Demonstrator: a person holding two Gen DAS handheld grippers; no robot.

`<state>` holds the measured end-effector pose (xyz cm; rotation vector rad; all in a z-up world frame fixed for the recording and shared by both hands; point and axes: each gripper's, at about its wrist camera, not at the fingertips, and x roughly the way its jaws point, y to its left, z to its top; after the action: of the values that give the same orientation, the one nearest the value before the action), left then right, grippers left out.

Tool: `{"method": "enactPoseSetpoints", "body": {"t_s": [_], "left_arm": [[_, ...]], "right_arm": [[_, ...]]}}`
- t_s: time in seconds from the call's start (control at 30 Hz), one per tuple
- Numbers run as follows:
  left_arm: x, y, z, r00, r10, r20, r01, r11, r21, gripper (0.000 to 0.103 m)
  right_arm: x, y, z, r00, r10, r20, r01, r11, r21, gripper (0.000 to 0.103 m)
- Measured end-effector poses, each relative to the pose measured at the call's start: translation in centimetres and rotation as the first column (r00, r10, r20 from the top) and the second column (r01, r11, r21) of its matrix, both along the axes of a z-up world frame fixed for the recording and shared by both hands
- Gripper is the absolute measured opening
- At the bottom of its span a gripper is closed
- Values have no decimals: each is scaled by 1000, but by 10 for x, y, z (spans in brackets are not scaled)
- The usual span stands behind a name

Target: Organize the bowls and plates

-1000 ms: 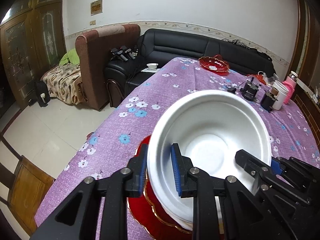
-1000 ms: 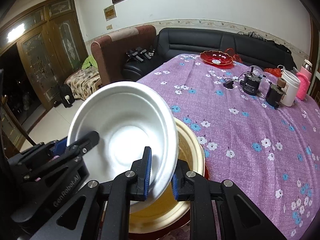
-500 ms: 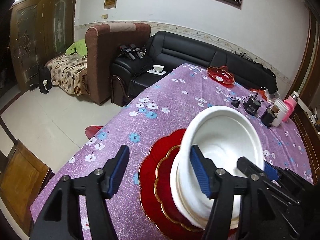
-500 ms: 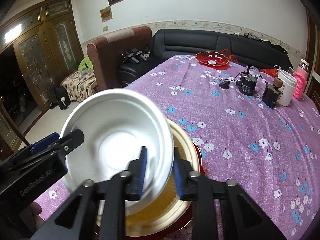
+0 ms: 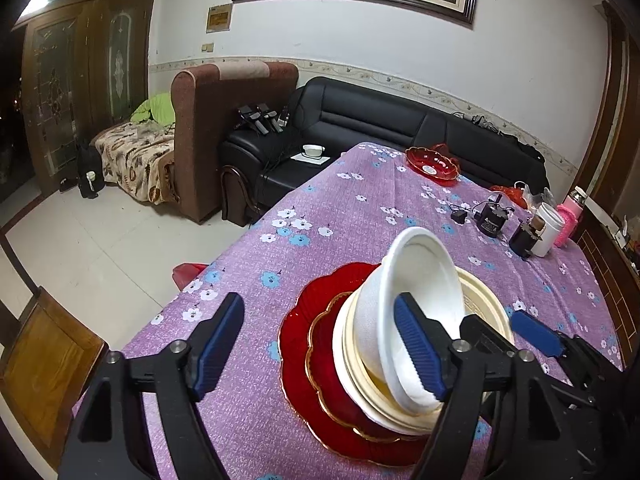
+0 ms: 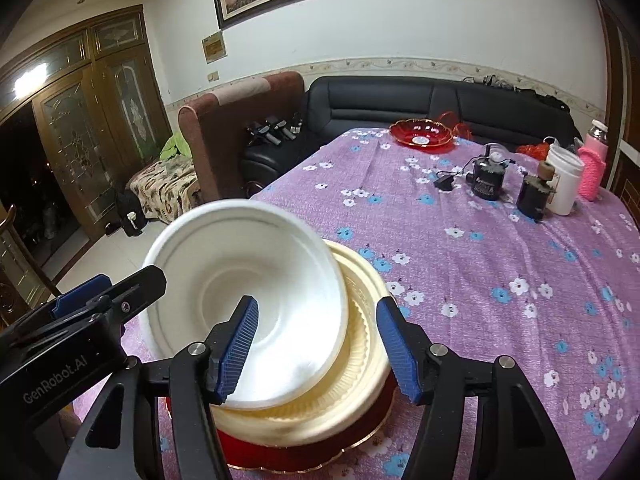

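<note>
A white bowl leans tilted inside a cream bowl, which sits on stacked red gold-rimmed plates on the purple flowered tablecloth. My left gripper is open, its jaws wide apart, just left of the stack and touching nothing. In the right wrist view the white bowl rests in the cream bowl over the red plate. My right gripper is open, its jaws on either side of the white bowl's near rim. The left gripper's body shows at lower left.
A red dish stands at the table's far end. Dark jars, a white cup and a pink bottle stand at the far right. A wooden chair is by the table's left edge. Sofas stand behind.
Both grippers let go of the white bowl: the left opened first and drew back, then the right opened. The bowl now lies tilted in the cream bowl.
</note>
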<state>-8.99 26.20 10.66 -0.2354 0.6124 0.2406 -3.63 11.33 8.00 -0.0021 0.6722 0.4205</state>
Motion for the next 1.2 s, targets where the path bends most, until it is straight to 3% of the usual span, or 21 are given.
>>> {"method": "enactPoseSetpoints", "body": {"t_s": [0.1, 0.5, 0.93, 1.2], "left_arm": [[-5, -3, 1, 1000, 7, 4, -7, 1000, 22, 84], [-32, -24, 11, 999, 19, 36, -23, 992, 124, 86], [-57, -49, 15, 998, 45, 51, -55, 979, 198, 99], [-64, -70, 16, 999, 16, 51, -27, 975, 220, 100]], "right_arm": [[-7, -7, 1, 1000, -18, 5, 18, 1000, 7, 74], [-30, -32, 2, 999, -50, 0, 50, 997, 59, 77], [-54, -63, -4, 996, -89, -14, 90, 991, 103, 78], [-69, -82, -7, 994, -111, -11, 112, 985, 130, 80]]}}
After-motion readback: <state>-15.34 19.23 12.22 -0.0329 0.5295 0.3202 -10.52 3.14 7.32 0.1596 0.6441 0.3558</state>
